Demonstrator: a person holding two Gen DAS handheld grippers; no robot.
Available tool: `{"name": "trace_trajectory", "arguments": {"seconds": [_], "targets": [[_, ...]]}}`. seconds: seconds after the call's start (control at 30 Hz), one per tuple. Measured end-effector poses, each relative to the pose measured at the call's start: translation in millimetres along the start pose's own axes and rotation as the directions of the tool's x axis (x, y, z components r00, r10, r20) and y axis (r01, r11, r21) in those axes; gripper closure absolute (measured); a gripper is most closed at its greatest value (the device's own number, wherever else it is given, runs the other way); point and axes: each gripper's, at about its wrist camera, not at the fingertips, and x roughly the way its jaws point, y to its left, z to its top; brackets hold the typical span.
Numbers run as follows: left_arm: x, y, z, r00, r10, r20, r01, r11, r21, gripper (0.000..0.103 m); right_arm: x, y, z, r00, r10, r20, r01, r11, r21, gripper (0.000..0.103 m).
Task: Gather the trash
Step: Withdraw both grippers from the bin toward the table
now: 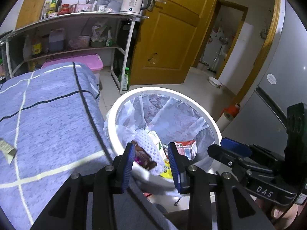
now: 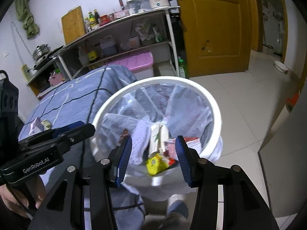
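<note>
A white trash bin (image 1: 163,90) (image 2: 157,79) with a clear plastic liner stands on the floor beside a table draped in blue checked cloth (image 1: 48,115) (image 2: 76,95). In it lie a white foam net (image 1: 145,136), a yellow wrapper (image 2: 155,163), a beige paper pack (image 2: 156,136) and a red-pink carton (image 1: 187,147). My left gripper (image 1: 151,147) hangs open over the bin's near rim, nothing between its fingers. My right gripper (image 2: 153,140) is open above the bin too, also empty. On the cloth lie a small purple carton (image 2: 35,126) and a grey wrapper (image 1: 7,151).
A metal shelf rack (image 1: 76,17) with bottles and a kettle (image 1: 134,2) stands behind the table, with a pink storage box (image 1: 84,61) under it. A green bottle (image 1: 125,80) stands by the wooden door (image 1: 172,28). A grey fridge (image 1: 278,76) is at the right, pale floor tiles (image 2: 239,99) beyond.
</note>
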Motion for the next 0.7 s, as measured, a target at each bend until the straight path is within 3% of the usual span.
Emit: {"name": "trace_trajectory", "arguments": {"seconds": [0.7], "targets": [[-91.9, 36.5, -53.3, 0.991, 0.116, 0.059, -0.112, 0.991, -0.069, 0.067, -36.0, 90.2, -34.9, 0.996, 0.091, 0.014, -0.087, 0.983, -0.163, 0.055]]}}
